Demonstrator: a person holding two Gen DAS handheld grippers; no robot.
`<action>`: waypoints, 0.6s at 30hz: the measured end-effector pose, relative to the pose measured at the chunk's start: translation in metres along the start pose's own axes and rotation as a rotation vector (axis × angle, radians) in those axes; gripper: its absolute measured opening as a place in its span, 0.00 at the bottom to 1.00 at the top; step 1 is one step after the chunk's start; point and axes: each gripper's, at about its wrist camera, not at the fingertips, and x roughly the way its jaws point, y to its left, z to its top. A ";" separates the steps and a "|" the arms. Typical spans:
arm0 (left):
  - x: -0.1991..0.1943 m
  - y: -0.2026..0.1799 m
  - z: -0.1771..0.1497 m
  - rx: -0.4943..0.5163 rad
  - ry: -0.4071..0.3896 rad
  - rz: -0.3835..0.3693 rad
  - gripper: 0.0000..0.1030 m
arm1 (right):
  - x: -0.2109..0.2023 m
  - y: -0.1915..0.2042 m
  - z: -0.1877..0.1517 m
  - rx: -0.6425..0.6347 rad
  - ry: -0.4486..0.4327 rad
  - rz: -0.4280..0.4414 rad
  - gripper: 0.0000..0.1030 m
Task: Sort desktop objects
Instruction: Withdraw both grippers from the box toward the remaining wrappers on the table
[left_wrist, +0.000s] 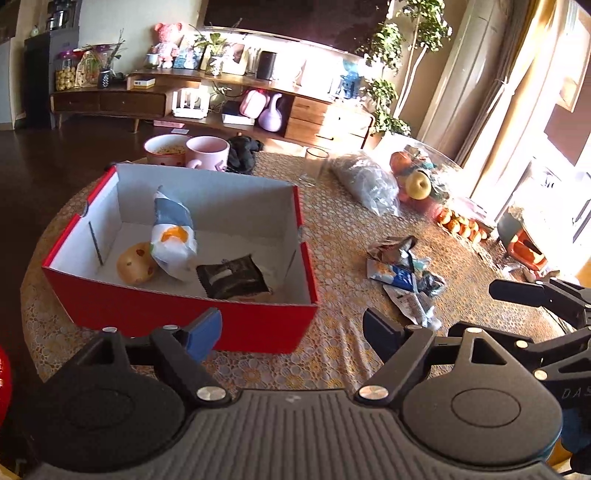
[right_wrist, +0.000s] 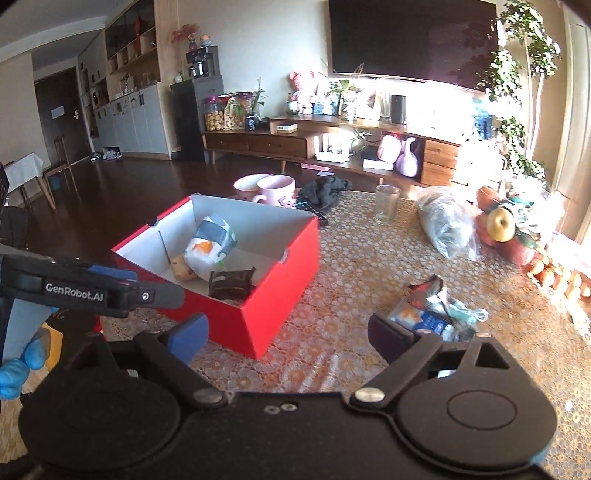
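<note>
Box: a red box (left_wrist: 177, 314) sits at the table's left, holding a white bag (left_wrist: 173, 240), a round bun (left_wrist: 135, 264) and a dark packet (left_wrist: 231, 277).
Open room: bare patterned tablecloth (left_wrist: 332, 229) lies between box and wrappers.
Wrappers: crumpled wrappers (left_wrist: 402, 273) lie right of the box, ahead of both claws.
Left claw (left_wrist: 291, 332): spread wide, holding nothing.
Right claw (right_wrist: 288, 338): spread wide, holding nothing.
</note>
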 end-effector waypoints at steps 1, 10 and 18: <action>0.000 -0.003 -0.002 0.003 0.000 -0.007 0.82 | -0.002 -0.003 -0.002 0.005 0.000 -0.004 0.91; 0.007 -0.039 -0.014 0.054 0.018 -0.052 0.88 | -0.022 -0.033 -0.021 0.043 -0.014 -0.059 0.95; 0.023 -0.069 -0.025 0.110 0.044 -0.083 0.97 | -0.031 -0.063 -0.036 0.067 -0.024 -0.109 0.98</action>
